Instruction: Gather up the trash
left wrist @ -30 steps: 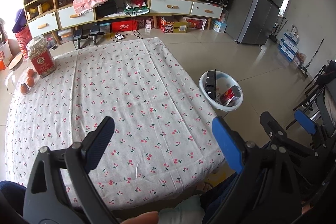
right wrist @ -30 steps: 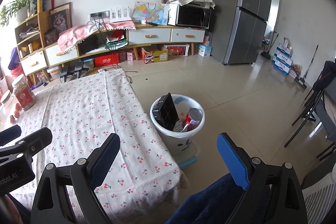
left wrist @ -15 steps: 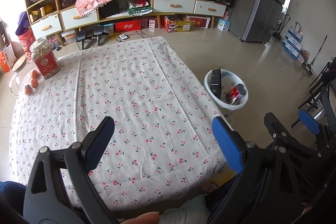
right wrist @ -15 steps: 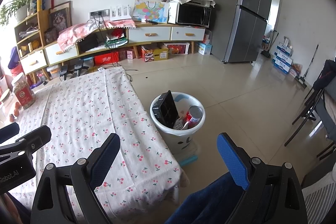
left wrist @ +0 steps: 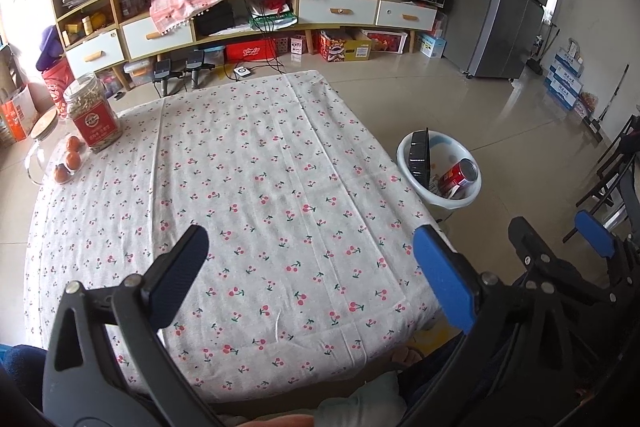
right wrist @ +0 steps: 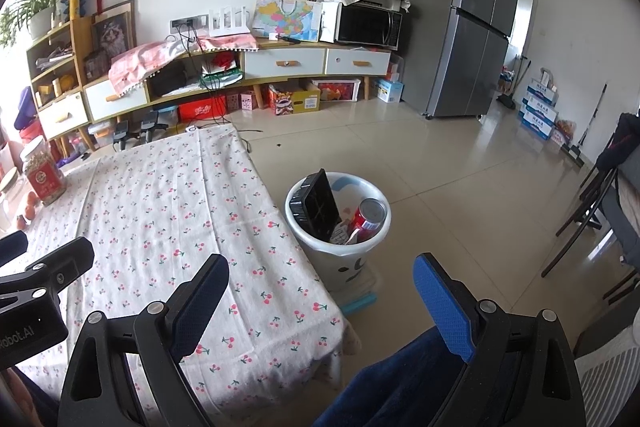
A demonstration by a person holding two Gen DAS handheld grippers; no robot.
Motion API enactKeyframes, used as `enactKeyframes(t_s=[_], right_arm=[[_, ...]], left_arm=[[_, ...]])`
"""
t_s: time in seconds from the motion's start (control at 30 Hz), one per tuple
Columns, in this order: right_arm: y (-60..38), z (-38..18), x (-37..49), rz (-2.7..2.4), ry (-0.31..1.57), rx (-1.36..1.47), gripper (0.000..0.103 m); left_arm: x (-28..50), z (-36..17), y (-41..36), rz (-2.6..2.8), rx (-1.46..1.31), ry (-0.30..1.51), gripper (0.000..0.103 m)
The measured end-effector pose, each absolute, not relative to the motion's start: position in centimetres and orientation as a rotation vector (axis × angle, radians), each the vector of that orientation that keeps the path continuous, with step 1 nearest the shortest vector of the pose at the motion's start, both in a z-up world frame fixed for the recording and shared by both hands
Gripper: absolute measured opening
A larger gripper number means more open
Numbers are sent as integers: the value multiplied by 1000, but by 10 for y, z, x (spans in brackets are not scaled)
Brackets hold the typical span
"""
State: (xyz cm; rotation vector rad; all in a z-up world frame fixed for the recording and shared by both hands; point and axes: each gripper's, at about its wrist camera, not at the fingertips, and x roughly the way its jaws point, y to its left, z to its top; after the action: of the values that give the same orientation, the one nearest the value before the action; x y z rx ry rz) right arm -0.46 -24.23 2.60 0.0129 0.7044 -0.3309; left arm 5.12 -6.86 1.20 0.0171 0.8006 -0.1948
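Beside the table's right edge, the white bin (right wrist: 338,223) on the floor already holds a red can (right wrist: 367,219) and a black tray (right wrist: 318,205), and the cherry-print table (left wrist: 260,187) shows no loose trash, only a jar (left wrist: 94,117) and fruit (left wrist: 68,161) at its far left corner, so you look essentially finished. Your left gripper (left wrist: 308,273) and right gripper (right wrist: 322,301) both have fingers spread and carry nothing, with open floor right of the bin.
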Motion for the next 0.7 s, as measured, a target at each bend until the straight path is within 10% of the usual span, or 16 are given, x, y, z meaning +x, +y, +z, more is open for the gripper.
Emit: enactKeyframes(t_s=[0.7], right_arm=[[-244, 24, -4, -328, 706, 9, 95]], left_arm=[[48, 12, -72, -190, 34, 788, 102]])
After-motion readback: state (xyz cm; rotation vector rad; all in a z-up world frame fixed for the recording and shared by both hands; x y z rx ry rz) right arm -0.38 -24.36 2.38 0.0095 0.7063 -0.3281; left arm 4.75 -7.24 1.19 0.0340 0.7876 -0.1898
